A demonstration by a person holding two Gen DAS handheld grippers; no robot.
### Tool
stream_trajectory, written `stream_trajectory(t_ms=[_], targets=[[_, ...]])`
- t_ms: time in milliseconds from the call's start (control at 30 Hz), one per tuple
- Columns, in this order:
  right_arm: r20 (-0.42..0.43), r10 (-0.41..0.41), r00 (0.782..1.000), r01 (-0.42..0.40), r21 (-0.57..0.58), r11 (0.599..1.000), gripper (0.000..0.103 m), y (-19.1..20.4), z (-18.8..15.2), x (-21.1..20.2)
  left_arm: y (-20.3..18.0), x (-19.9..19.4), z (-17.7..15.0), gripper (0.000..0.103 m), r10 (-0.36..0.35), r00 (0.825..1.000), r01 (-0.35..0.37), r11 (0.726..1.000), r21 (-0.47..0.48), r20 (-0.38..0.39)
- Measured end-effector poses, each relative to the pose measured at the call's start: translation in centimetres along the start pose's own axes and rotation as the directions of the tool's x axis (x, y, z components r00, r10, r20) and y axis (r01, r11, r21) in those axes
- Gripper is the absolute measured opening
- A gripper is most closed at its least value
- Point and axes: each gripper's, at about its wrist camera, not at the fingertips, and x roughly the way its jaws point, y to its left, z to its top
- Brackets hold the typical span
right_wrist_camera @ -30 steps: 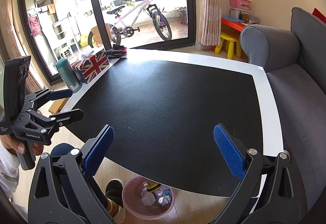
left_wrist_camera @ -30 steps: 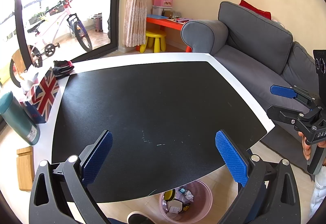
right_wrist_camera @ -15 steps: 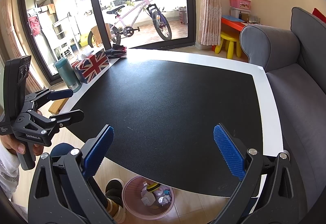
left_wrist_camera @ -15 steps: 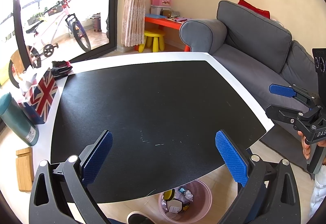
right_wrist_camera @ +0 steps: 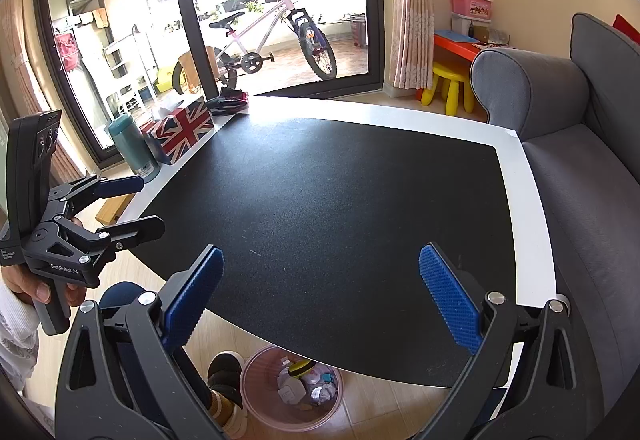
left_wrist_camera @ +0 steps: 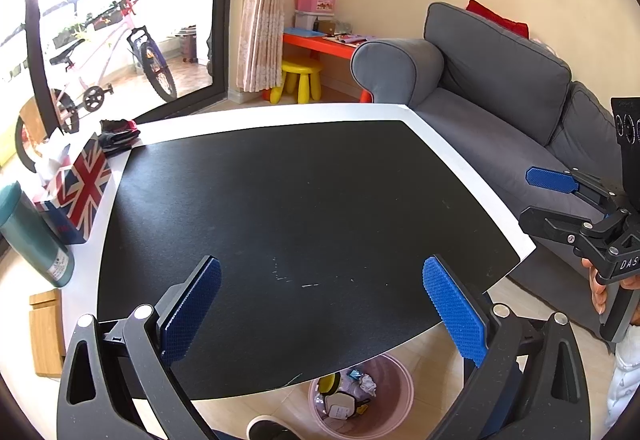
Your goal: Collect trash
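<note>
Left hand-held gripper (left_wrist_camera: 322,304) and right hand-held gripper (right_wrist_camera: 320,296) hover spread wide and empty-jawed over the black-topped bench (left_wrist_camera: 280,200). Trash (right_wrist_camera: 304,380) lies in the pink bin (right_wrist_camera: 256,396) on the floor under its near edge.

A white table (left_wrist_camera: 472,176) is covered by a black mat (left_wrist_camera: 280,208); a flag-patterned tissue box (left_wrist_camera: 80,188), green bottle (left_wrist_camera: 32,236) and dark gloves (left_wrist_camera: 118,134) are lined along its left edge.

My left gripper (left_wrist_camera: 320,304) hung wide apart and empty over the black mat (left_wrist_camera: 304,208). At the bottom of the frame the pink bin (left_wrist_camera: 394,396) sat on the floor, holding trash (left_wrist_camera: 344,398). My right gripper (left_wrist_camera: 536,200) showed spread at the right edge.
</note>
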Motion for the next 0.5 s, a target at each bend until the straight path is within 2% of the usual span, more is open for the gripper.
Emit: stream_trajectory(t_ms=[500], targets=[[-0.001,0.001,1.0,-0.001,0.002,1.0,0.097,-0.02,0.02,0.01,-0.22,-0.22,0.04,0.097,0.029,1.0,-0.029,0.999,0.015,0.003]])
